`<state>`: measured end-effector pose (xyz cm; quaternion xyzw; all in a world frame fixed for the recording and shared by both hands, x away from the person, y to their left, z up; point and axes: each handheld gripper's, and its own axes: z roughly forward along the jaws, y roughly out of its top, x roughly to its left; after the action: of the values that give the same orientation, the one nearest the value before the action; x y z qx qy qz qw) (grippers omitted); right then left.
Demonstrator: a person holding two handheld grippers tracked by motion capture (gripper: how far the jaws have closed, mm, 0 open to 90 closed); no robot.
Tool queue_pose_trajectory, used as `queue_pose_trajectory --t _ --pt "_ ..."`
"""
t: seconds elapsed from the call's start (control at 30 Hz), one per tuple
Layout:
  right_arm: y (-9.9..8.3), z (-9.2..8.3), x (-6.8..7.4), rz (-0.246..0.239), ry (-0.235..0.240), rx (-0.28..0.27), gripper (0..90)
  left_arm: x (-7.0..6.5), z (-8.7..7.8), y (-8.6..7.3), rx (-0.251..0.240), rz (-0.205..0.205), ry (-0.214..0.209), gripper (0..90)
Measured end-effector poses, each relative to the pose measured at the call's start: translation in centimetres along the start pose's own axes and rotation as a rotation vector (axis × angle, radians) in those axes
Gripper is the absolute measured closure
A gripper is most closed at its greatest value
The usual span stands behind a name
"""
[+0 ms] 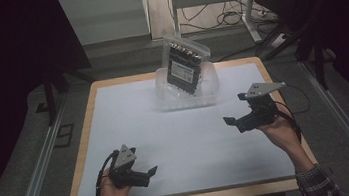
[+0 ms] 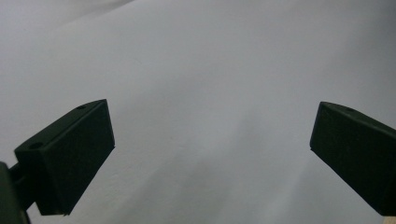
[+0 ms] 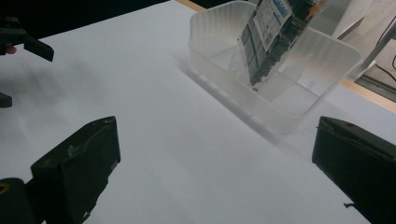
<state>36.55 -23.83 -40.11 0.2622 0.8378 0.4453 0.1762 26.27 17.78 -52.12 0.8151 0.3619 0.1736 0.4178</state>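
Translucent plastic tub (image 1: pixel 188 98) holds glossy upright pouch (image 1: pixel 185 61); left hand-held gripper (image 2: pixel 212 144), right hand-held gripper (image 3: pixel 217 161) both spread, empty.

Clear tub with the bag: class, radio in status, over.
Left gripper open, empty, near edge. Right gripper open, empty, short of tub. Bag upright in tub. Nothing between.

White sheet (image 1: pixel 176 128) laid on light wood table (image 1: pixel 87 119), translucent clear tub (image 1: pixel 188 96), clear bag (image 1: pixel 185 56) with black contents, black grippers, plaid sleeve (image 1: pixel 318 181)
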Motion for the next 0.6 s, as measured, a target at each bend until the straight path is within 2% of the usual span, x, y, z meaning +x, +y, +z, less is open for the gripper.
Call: queue_pose_trajectory --t 0.6 --pt "-1.5 -1.5 1.5 -0.011 -0.007 0.007 0.9 0.0 -0.1 0.0 -0.006 0.003 0.009 0.0"
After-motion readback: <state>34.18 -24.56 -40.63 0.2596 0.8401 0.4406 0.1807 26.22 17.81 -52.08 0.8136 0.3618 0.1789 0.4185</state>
